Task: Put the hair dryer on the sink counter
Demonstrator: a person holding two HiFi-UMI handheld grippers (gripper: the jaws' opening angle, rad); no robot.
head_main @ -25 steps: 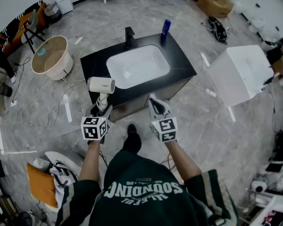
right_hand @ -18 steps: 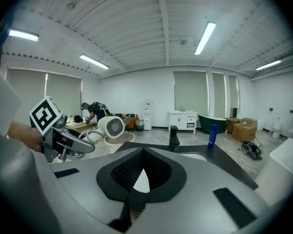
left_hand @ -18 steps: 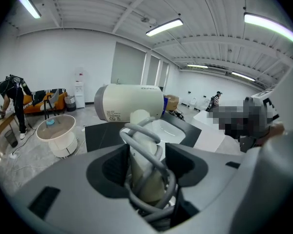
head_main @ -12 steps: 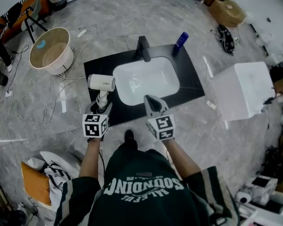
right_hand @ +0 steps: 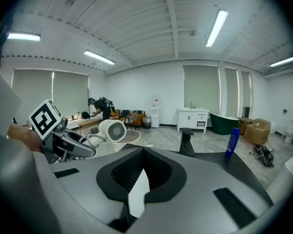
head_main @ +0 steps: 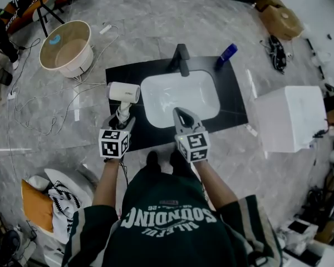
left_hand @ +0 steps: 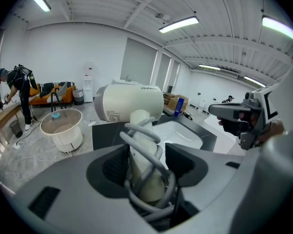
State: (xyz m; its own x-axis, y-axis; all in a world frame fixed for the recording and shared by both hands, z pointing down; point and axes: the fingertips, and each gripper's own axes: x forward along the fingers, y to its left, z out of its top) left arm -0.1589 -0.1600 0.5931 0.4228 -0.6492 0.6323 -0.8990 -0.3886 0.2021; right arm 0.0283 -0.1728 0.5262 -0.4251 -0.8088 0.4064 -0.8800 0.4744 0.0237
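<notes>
Left gripper [head_main: 122, 122] is clamped on the upright handle of the cream-white plastic hair dryer [head_main: 123, 92]. A grey cord is wound round that handle and caught between the jaws with it, as the left gripper view shows [left_hand: 146, 167]. The dryer [left_hand: 129, 103] is held off the surface. Its stubby barrel sits crosswise on top of the handle, with the long axis running left to right and the grilled rear end turned towards the basin and the other hand.

What matters for the next move is what lies beneath. The barrel hangs over the bare left strip of the black rectangular sink counter [head_main: 120, 74], just beside the white inset basin [head_main: 181, 96]. The spot to set it down looks to be straight below and a touch ahead of the left gripper. That hand is plainly the nearer one and the only one loaded.

Right gripper [head_main: 182, 118] has its jaws drawn together with nothing between them [right_hand: 136, 179]. It points over the basin's front rim towards the black tap [head_main: 181, 60]. A blue bottle [head_main: 227, 54] stands at the counter's far right corner, well away from the dryer.

Compared with a second ago, both grippers have come forward. Back then the left one sat over the floor short of the counter's front edge, and the right one was short of the basin. The hold on the handle looks unchanged.
</notes>
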